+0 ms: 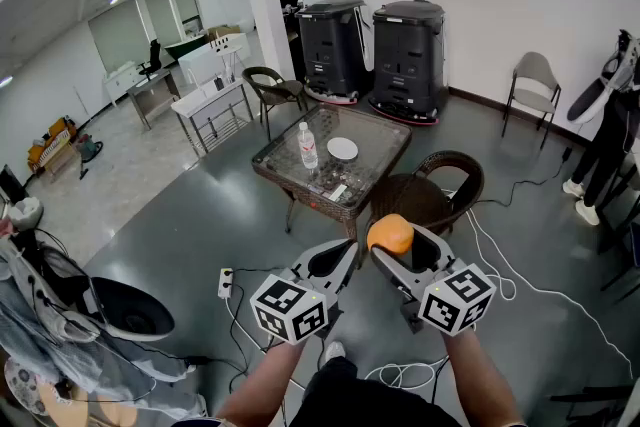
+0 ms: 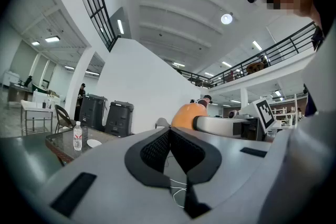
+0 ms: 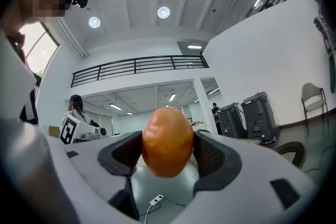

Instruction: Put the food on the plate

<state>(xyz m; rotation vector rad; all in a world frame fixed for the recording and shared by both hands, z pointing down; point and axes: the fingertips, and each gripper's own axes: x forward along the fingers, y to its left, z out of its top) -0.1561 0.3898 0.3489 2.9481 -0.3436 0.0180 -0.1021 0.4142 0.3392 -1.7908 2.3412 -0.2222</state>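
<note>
The right tool (image 3: 168, 150) is gripping a round orange food (image 3: 168, 139), and the left tool (image 2: 169, 134) is pressing shut.

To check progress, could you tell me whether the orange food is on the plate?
No, the orange food is clamped between the fingers of the right gripper, away from the plate.

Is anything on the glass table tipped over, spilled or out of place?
Nothing stands out. The bottle stands upright and the white plate lies flat and empty on the glass table; no spill shows.
</note>
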